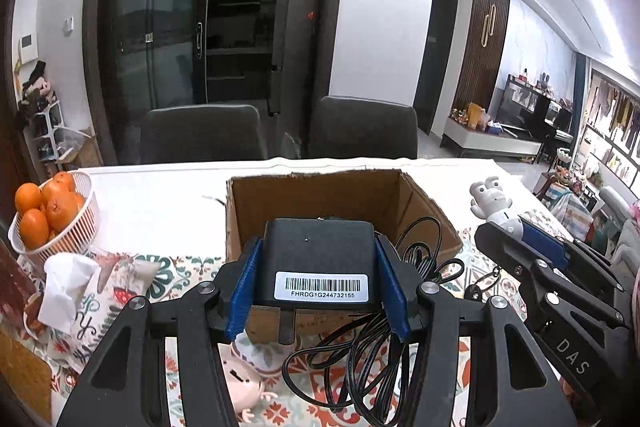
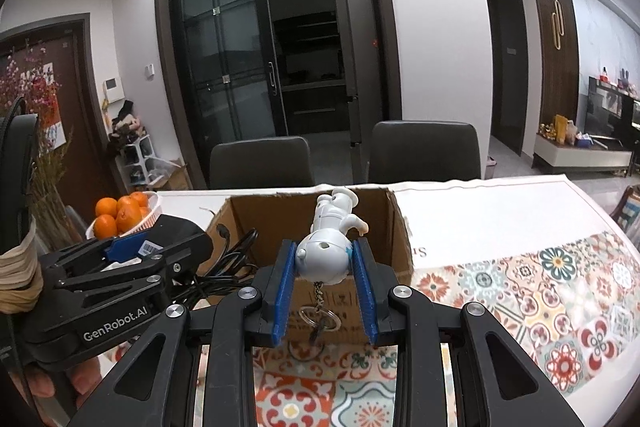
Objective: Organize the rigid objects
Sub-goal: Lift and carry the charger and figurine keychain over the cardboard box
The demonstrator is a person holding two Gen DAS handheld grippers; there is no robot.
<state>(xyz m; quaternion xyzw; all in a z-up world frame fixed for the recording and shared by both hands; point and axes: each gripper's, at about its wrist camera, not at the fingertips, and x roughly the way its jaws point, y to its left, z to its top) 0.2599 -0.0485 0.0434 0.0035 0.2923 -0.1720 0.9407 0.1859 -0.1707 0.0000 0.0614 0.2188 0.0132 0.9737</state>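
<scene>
My left gripper (image 1: 318, 261) is shut on a black power adapter (image 1: 320, 259) with a barcode label; its black cable (image 1: 360, 367) hangs down in loops. It is held over the near edge of an open cardboard box (image 1: 312, 195). My right gripper (image 2: 325, 259) is shut on a white figurine keychain (image 2: 328, 247), head down, its key ring (image 2: 318, 319) dangling, in front of the box (image 2: 400, 251). The right gripper also shows at the right of the left wrist view (image 1: 520, 231), and the left gripper at the left of the right wrist view (image 2: 132, 247).
A white basket of oranges (image 1: 52, 215) stands at the left on the table. A tissue pack (image 1: 72, 291) and a pink figure (image 1: 244, 383) lie near me. A patterned cloth (image 2: 540, 291) covers the table's near part. Two dark chairs (image 1: 280, 135) stand behind.
</scene>
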